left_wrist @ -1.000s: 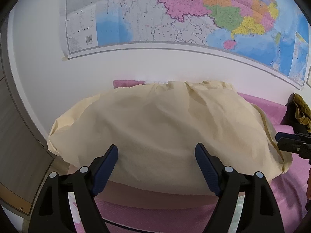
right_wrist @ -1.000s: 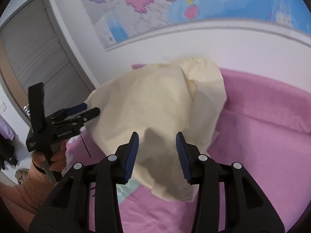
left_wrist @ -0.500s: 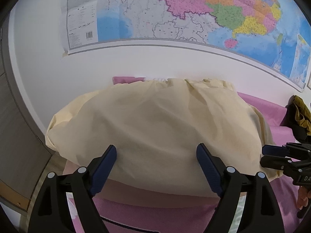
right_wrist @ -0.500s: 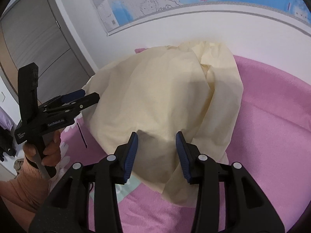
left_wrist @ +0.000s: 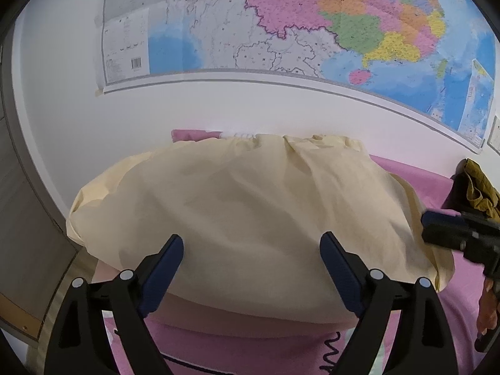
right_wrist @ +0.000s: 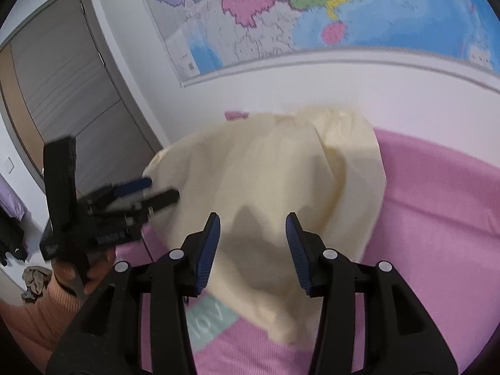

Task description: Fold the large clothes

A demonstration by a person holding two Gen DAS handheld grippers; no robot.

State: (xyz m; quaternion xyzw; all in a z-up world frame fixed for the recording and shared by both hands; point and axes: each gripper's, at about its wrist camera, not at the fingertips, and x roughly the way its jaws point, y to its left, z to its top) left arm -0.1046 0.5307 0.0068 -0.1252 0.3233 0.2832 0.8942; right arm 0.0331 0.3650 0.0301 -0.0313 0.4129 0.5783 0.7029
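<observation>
While the cream cloth [left_wrist: 250, 218] lay spread and softly creased over the pink bed [right_wrist: 437, 218], reaching back to the wall under the map [left_wrist: 281, 31], both grippers hung above its near edge, tilted downward. The left gripper [left_wrist: 251, 268] had its jaws spread wide, having just been opening, with nothing pinched. The right gripper [right_wrist: 253, 250] stood with jaws apart too, having just opened a little and clear of the cloth.

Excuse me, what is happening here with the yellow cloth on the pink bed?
A person holds a claw in each hand over a cream garment spread on the pink bed. The left claw has just been opening and stands wide. The right claw is also open. Neither grips the garment; no fold is under way.
</observation>
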